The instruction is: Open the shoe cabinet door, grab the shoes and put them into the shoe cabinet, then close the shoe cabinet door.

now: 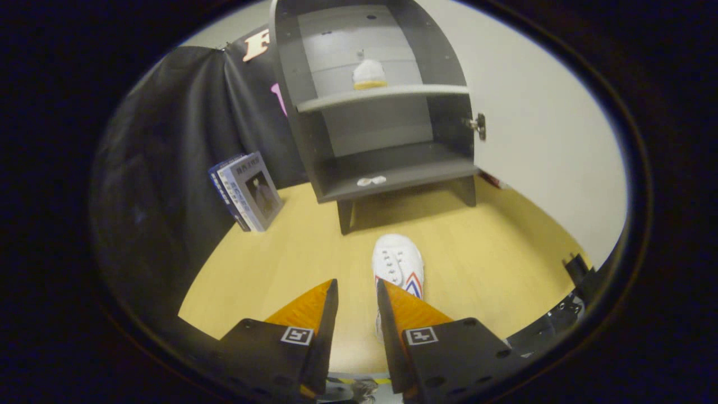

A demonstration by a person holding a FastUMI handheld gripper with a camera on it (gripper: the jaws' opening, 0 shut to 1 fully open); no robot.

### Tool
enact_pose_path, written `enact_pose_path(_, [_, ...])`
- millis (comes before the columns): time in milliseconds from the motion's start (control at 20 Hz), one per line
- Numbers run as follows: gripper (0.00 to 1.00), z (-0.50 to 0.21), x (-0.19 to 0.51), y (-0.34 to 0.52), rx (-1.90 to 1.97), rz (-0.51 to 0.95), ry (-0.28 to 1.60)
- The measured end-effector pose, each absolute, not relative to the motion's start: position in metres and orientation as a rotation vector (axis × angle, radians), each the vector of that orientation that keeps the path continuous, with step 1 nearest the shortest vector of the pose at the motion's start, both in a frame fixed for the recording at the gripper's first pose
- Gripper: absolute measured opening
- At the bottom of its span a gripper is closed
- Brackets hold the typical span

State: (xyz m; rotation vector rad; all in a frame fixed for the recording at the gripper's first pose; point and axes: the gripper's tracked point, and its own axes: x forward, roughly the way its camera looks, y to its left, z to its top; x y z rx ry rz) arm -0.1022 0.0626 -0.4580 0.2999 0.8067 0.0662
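Note:
The dark grey shoe cabinet stands on the wooden floor beyond my fingers. Its white door is swung wide open to the right. One white shoe with a yellowish sole rests on the upper shelf. A second white shoe with a red and blue mark lies on the floor just ahead of my right finger, which hides its heel end. My gripper is open by a narrow gap, with only bare floor showing between the fingers.
Some books lean against the black cloth wall to the left of the cabinet. A small white scrap lies on the front edge of the lower shelf. A dark piece of equipment sits at the floor's right edge.

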Motion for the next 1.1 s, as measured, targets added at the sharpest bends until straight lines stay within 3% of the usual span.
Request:
enact_pose_path(250, [0.44, -0.526, -0.105, 0.070, 0.291, 0.032, 0.911])
enact_pose_path(750, [0.44, -0.555, -0.074, 0.072, 0.248, -0.003, 0.873])
enact_pose_path(1100, [0.21, -0.559, -0.068, 0.065, 0.143, -0.025, 0.809])
